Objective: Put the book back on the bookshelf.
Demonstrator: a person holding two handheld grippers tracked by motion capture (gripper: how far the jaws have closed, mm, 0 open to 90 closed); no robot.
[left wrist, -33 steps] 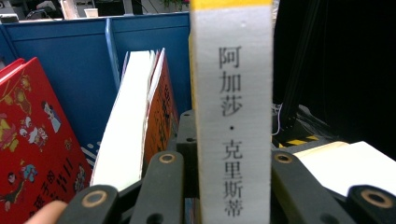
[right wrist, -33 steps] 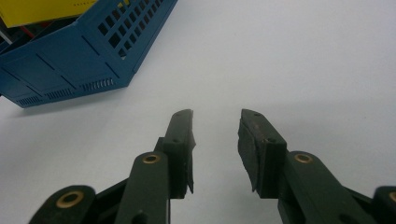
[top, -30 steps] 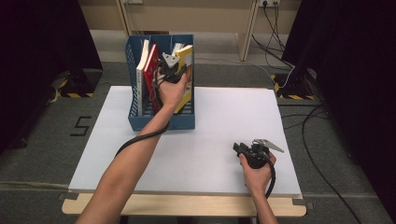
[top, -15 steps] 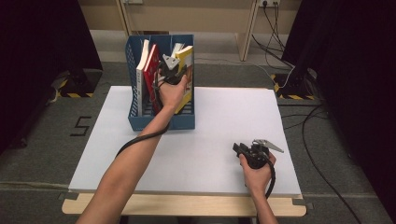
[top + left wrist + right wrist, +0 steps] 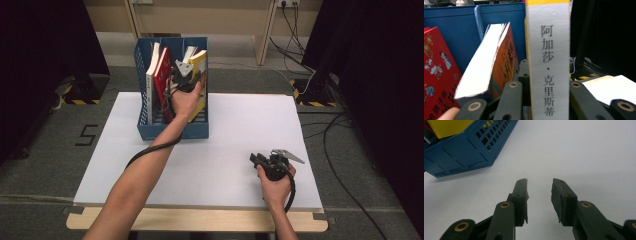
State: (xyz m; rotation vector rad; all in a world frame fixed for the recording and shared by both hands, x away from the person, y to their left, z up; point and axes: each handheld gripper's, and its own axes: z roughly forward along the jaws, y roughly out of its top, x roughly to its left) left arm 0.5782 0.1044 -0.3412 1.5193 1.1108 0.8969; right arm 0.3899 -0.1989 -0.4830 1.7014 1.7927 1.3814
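Note:
A blue file rack (image 5: 172,131) stands at the back left of the white table (image 5: 225,150), with several books upright in its slots. My left gripper (image 5: 186,75) reaches into the rack and is shut on a yellow-covered book (image 5: 199,60). In the left gripper view that book's white spine (image 5: 549,62), printed with black characters, stands upright between the jaws of my left gripper (image 5: 544,86). My right gripper (image 5: 257,159) rests low over the table at the front right, open, nothing between its jaws (image 5: 539,185).
A red book (image 5: 161,75) and a white one (image 5: 151,75) lean in the rack's left slots. An orange-covered book (image 5: 506,57) tilts beside the held one. The rack's corner (image 5: 461,155) lies ahead and left of my right gripper. Cables trail on the floor at the right.

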